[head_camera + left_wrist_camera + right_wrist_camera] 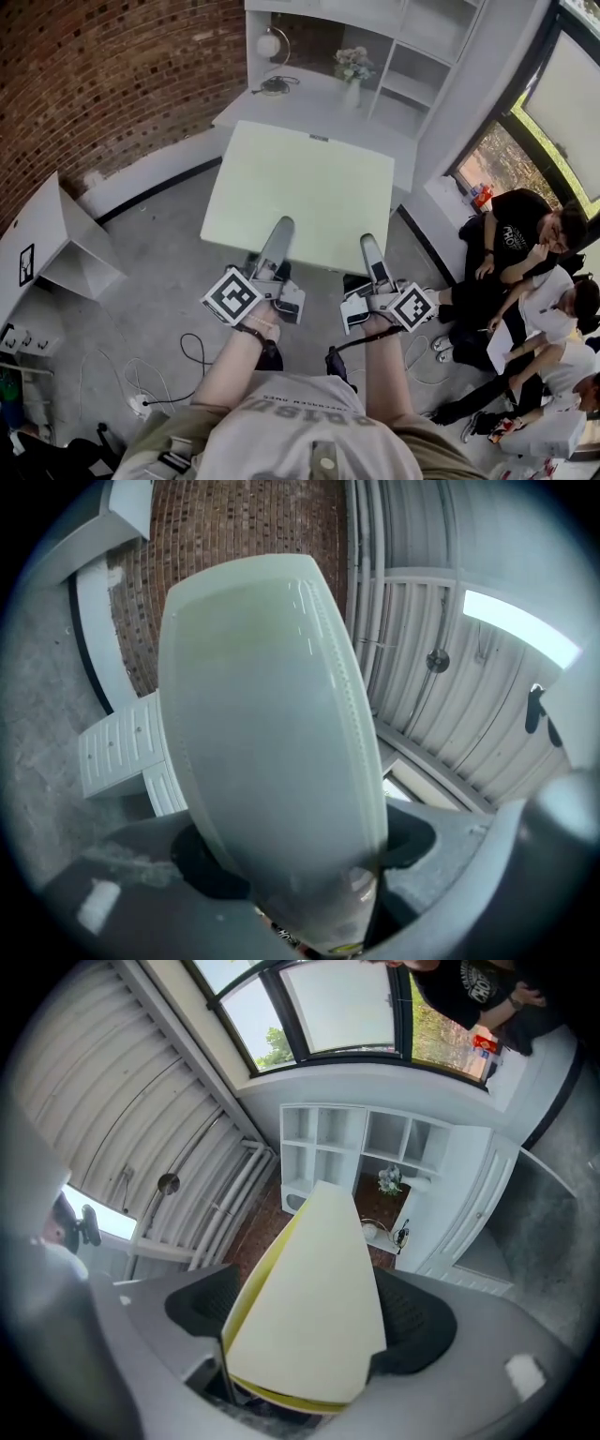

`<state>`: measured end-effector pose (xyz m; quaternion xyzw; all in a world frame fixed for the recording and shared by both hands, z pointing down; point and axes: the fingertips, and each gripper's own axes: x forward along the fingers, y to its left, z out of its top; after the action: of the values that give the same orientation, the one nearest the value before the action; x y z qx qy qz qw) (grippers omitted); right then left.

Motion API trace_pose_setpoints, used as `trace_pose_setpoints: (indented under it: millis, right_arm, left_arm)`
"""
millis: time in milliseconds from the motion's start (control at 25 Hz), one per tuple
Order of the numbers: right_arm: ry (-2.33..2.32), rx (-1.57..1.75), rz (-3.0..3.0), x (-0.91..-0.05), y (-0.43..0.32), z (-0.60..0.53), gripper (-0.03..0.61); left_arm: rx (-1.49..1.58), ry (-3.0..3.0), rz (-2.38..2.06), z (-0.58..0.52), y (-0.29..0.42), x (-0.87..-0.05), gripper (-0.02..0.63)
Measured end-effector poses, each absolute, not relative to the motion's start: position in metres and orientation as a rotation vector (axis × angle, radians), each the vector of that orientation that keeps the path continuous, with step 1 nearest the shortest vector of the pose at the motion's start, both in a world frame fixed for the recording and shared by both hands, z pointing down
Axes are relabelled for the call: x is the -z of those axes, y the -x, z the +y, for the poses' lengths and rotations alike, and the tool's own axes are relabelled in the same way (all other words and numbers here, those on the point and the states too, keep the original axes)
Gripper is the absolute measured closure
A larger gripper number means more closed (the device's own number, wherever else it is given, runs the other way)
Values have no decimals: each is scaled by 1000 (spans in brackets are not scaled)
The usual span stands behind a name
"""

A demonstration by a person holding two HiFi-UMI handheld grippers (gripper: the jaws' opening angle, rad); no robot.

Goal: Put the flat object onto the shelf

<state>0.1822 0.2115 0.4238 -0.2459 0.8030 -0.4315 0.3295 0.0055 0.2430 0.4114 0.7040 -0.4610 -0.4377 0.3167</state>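
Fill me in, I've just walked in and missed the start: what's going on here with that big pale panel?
A person holds a large flat pale greenish-white square panel by its near edge, with the left gripper and the right gripper both shut on it. The panel hangs above the grey floor, pointed towards the white shelf unit, and is not on the shelf yet.

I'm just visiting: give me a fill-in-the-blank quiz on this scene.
1. The left gripper and right gripper make ____ grippers clamping the flat board.
2. The wall at the head view's left is built of ____.
3. The vase on the shelf unit holds ____.
4. Several people sit beside the ____.
Answers: two, brick, flowers, window.
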Motion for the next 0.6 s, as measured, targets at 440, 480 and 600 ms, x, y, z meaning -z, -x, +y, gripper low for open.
trace_pose_setpoints:
  millis: [440,480,600]
  right_arm:
    - [761,1041,2196,-409,-135,108,184]
    - [772,1041,2195,-408,-133,99,184]
    - [798,1037,2199,-406,-124,72,184]
  left_arm:
    - [1115,-1938,-1135,127,36,-384,256]
    - [1115,-1937,-1126,117,38,-383,256]
    - [1111,-1929,-1106,88,47,-384,256]
